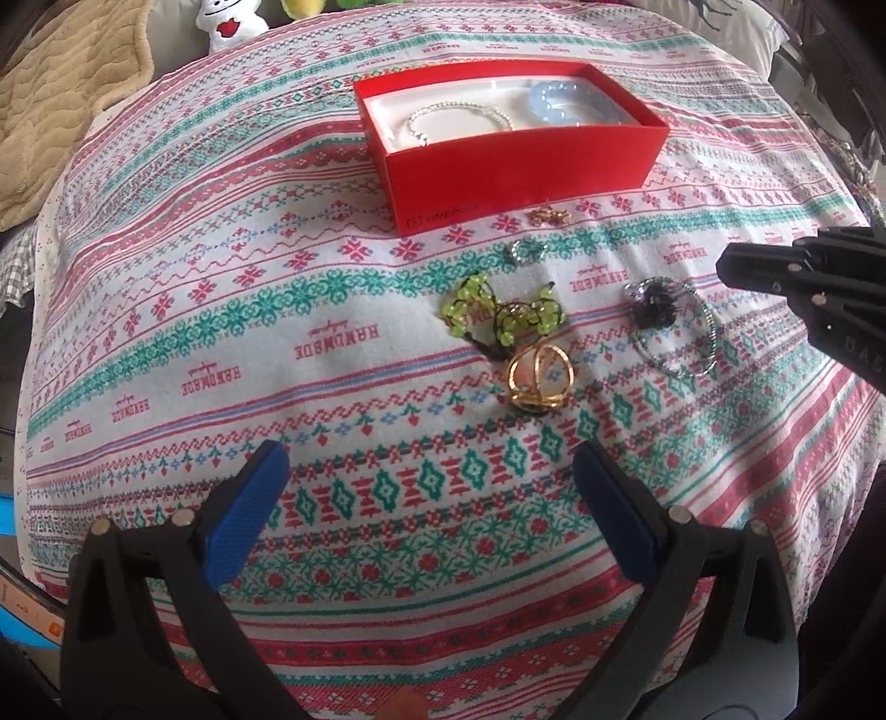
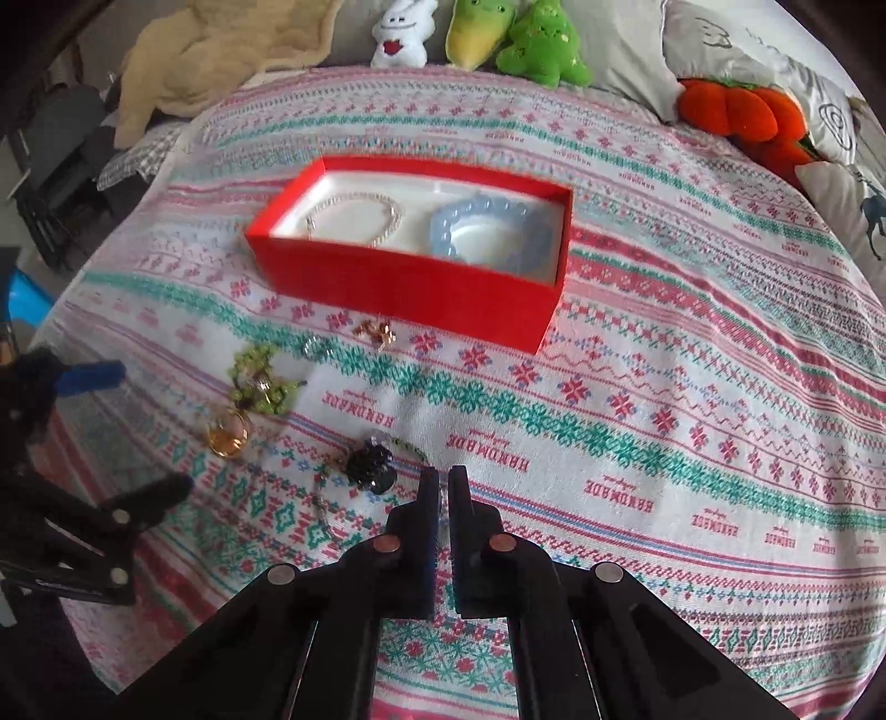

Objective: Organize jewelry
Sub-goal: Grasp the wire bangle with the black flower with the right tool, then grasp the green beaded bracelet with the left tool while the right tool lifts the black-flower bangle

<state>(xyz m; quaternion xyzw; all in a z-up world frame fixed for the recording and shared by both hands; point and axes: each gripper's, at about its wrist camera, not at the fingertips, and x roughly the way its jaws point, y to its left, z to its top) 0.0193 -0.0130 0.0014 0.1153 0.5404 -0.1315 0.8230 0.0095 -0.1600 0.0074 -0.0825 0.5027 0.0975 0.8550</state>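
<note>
From the left wrist view, a patterned cloth (image 1: 221,343) in red, green and white covers the surface, with a red box (image 1: 526,166) at the far side. Inside it lie a silver beaded bracelet (image 1: 459,119) on the left and a pale blue bead bracelet (image 1: 570,102) on the right. Near the box sit small gold earrings (image 1: 548,217), a small silver ring (image 1: 526,250), a green beaded piece (image 1: 501,313), a gold ring (image 1: 540,376) and a dark beaded bracelet (image 1: 673,324). The left hand-held gripper (image 1: 429,493) hangs wide open above bare cloth, empty.

From the right wrist view, plush toys (image 2: 515,41) line the far edge beyond the cloth (image 2: 664,387). The right hand-held gripper (image 2: 441,487) has its jaws almost together, just right of the dark beaded bracelet (image 2: 368,471); I cannot tell whether they pinch anything. The red box (image 2: 410,288) sits beyond.
</note>
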